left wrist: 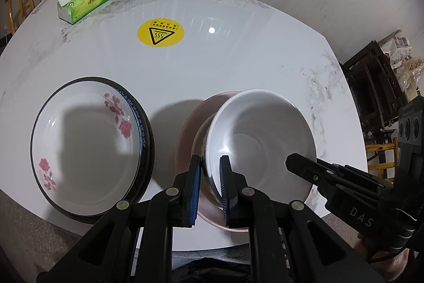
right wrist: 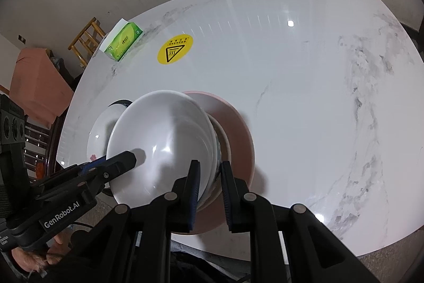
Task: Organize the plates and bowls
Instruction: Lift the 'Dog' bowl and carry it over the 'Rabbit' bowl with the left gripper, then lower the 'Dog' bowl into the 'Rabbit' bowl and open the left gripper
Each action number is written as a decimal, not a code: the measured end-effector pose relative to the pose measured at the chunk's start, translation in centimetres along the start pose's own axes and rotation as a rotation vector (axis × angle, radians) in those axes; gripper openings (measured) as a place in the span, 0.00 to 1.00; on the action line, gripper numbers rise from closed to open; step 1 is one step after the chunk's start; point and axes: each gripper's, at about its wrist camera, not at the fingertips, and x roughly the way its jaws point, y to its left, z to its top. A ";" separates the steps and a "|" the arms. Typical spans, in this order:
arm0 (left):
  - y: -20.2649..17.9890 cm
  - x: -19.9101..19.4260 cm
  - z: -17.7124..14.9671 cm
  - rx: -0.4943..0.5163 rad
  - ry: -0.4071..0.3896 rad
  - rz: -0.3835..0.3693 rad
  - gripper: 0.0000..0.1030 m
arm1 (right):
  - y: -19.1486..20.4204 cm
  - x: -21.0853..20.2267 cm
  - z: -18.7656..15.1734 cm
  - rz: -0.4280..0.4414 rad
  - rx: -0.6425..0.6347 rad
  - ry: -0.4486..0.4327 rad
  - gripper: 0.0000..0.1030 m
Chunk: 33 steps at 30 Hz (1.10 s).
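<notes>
Bowl (left wrist: 261, 139) white, above pink plate (left wrist: 189, 123) | rim between both jaws | both clamped on it

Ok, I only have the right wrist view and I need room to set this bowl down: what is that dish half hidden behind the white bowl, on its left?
Observer: A shallow white dish with red roses painted inside. It is empty and lies on the table, apart from the pink plate.
Operator: I see the left gripper only from the side. Does it really have the rim?
Observer: Yes. The left gripper is shut on the white bowl, with one pad inside the rim and one outside.
</notes>
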 end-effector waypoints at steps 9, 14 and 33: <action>0.0 0.8 -0.1 -0.001 0.017 0.006 0.11 | 0.0 0.9 0.2 -0.005 0.004 0.016 0.16; 0.1 1.1 -0.1 -0.002 0.020 0.013 0.11 | 0.0 1.2 0.2 -0.007 0.003 0.020 0.17; 0.1 1.3 -0.4 0.007 -0.014 0.031 0.11 | 0.6 1.5 0.1 -0.040 -0.001 -0.013 0.20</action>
